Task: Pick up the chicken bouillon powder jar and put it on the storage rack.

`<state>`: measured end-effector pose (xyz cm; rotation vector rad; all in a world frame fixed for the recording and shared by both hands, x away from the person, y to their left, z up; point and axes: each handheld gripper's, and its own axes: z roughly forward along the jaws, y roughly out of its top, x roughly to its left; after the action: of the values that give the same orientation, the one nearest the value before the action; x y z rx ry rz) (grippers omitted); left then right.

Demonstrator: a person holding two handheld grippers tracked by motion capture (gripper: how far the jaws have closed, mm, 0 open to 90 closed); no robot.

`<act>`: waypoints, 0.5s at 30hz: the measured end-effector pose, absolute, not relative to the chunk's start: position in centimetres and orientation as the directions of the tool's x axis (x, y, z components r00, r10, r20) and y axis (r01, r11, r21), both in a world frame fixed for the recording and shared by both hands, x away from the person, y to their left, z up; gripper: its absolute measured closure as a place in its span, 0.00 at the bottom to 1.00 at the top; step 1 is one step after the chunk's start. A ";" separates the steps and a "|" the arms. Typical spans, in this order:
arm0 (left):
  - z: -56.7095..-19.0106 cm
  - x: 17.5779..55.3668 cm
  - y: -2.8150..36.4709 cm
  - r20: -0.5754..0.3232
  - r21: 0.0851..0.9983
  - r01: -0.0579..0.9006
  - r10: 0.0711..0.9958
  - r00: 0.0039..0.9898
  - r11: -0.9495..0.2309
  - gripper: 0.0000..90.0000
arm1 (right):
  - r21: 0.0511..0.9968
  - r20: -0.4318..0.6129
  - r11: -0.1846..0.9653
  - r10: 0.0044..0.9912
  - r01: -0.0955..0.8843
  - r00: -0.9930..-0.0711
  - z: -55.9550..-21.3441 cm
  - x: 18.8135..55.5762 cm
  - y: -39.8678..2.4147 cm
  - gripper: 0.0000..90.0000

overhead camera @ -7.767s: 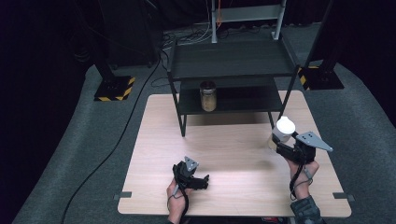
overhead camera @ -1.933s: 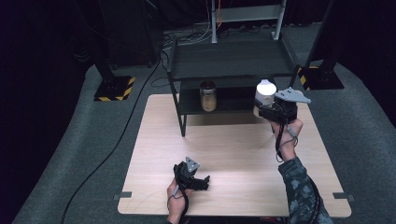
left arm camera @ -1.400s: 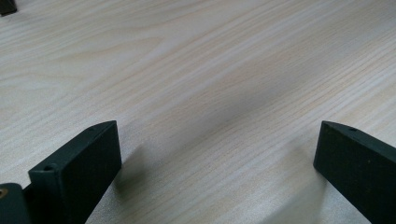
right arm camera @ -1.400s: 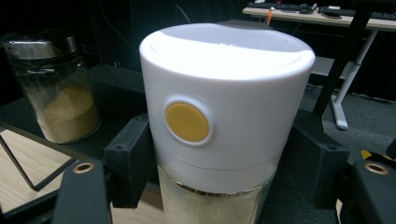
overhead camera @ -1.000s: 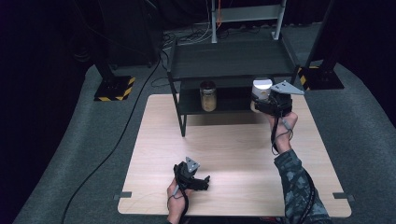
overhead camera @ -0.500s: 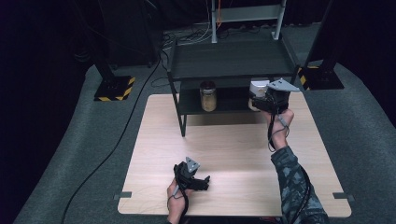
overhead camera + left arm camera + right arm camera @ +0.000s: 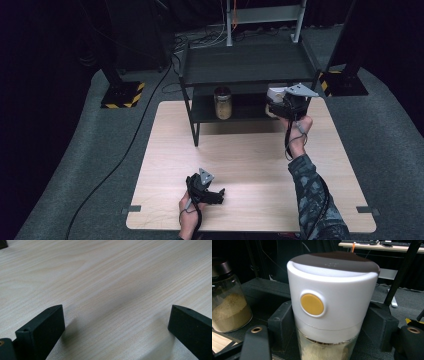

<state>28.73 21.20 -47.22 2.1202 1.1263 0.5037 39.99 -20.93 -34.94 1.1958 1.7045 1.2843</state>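
My right gripper (image 7: 280,102) stays clenched on the white-lidded jar (image 7: 332,300), which I have carried from the table's right side to the lower shelf (image 7: 240,114) of the black rack at the far edge, right of the glass jar of powder (image 7: 223,102). My left gripper (image 7: 212,192) rests near the table's (image 7: 250,160) near edge, unmoved, jaws wide and empty.
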 end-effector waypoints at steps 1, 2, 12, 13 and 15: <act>-47.2 28.7 21.2 0.023 0.716 0.573 0.834 0.552 -0.399 0.00 | 0.961 0.009 0.088 0.938 0.263 -0.347 -35.1 40.0 -21.0 0.33; -47.2 28.7 21.2 0.023 0.717 0.572 0.834 0.551 -0.399 0.00 | 0.961 0.010 0.086 0.938 0.262 -0.346 -35.1 39.9 -21.0 0.33; -47.2 28.7 21.2 0.023 0.716 0.573 0.835 0.550 -0.398 0.00 | 0.965 0.013 0.078 0.939 0.249 -0.343 -35.6 39.7 -21.1 0.33; -47.2 28.7 21.2 0.023 0.716 0.573 0.835 0.550 -0.398 0.00 | 0.965 0.013 0.078 0.939 0.250 -0.344 -35.5 39.7 -21.1 0.33; -47.2 28.7 21.2 0.023 0.716 0.574 0.835 0.551 -0.398 0.00 | 0.964 0.016 0.076 0.939 0.253 -0.343 -35.5 39.7 -21.1 0.33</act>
<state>28.71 21.19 -47.21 2.1197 1.1280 0.5041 39.74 -21.08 -35.47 1.1947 1.6864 1.3024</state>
